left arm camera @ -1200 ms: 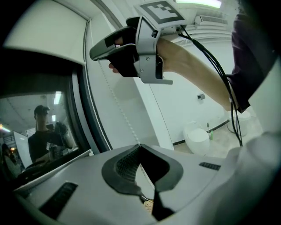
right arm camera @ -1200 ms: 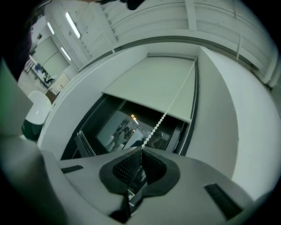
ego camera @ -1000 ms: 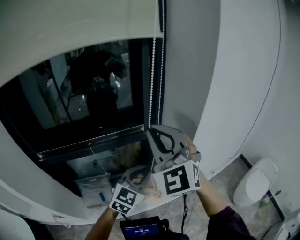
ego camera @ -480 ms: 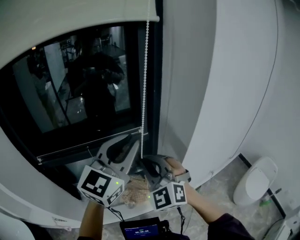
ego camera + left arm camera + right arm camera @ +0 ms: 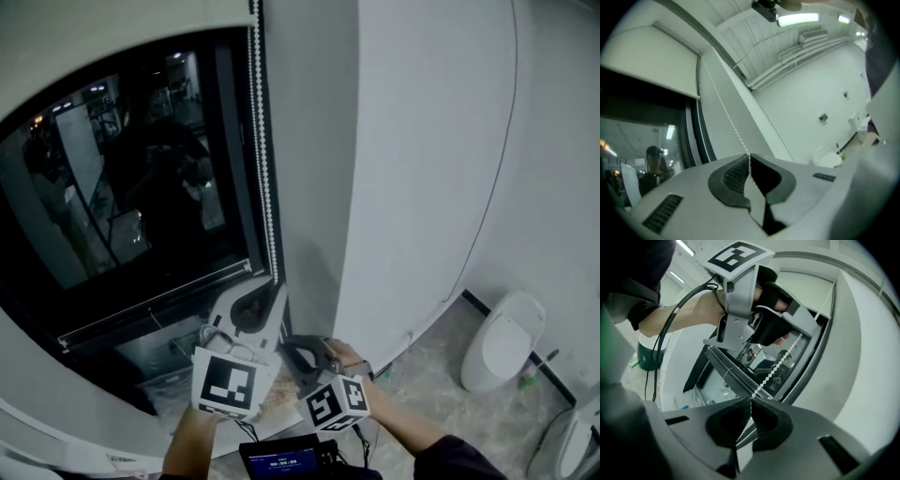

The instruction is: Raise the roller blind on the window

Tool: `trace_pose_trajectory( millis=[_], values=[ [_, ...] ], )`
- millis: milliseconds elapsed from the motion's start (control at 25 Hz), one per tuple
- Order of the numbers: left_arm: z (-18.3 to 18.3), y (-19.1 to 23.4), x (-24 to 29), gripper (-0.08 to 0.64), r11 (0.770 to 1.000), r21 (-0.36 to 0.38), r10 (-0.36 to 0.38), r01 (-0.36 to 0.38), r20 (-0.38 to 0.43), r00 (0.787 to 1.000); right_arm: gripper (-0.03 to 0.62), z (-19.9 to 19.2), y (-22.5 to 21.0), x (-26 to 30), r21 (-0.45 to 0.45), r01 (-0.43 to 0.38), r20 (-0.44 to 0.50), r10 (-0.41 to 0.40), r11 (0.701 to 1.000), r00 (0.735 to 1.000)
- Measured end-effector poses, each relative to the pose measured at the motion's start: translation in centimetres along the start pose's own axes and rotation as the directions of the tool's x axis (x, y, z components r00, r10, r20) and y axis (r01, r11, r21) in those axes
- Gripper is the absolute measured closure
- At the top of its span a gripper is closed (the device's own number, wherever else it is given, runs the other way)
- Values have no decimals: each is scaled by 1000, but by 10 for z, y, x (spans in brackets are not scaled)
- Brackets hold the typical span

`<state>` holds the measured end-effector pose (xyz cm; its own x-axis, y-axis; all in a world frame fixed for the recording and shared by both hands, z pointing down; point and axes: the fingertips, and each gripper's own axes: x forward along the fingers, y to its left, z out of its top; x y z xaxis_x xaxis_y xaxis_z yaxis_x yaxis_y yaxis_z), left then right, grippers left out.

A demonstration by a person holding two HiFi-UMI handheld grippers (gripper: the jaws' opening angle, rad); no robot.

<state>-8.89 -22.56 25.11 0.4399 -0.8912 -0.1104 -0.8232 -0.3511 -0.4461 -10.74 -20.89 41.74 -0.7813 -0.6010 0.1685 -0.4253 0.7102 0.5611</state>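
The roller blind (image 5: 112,37) covers only the top of the dark window (image 5: 141,197). Its bead chain (image 5: 263,159) hangs down the frame's right side. The left gripper (image 5: 278,285) pinches the chain, jaws pressed together on it. The right gripper (image 5: 287,347) clamps it just below. 1 toilet (image 5: 502,342) stands off right.

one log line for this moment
left gripper: shut on bead chain | right gripper: shut on bead chain, below left | roller blind: high, glass mostly uncovered
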Motion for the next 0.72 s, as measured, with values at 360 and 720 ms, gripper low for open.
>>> trace_pose_trajectory(
  millis=[360,720],
  values=[
    [-25,-17,20,541,993,122,-1,8,-51,999,581,-1,-70,-46,426,-96,127,45,899,991],
    [-94,-65,25,541,992,66,-93,108,-195,976,547,97,-146,-65,388,-131,319,0,912,948]
  ],
)
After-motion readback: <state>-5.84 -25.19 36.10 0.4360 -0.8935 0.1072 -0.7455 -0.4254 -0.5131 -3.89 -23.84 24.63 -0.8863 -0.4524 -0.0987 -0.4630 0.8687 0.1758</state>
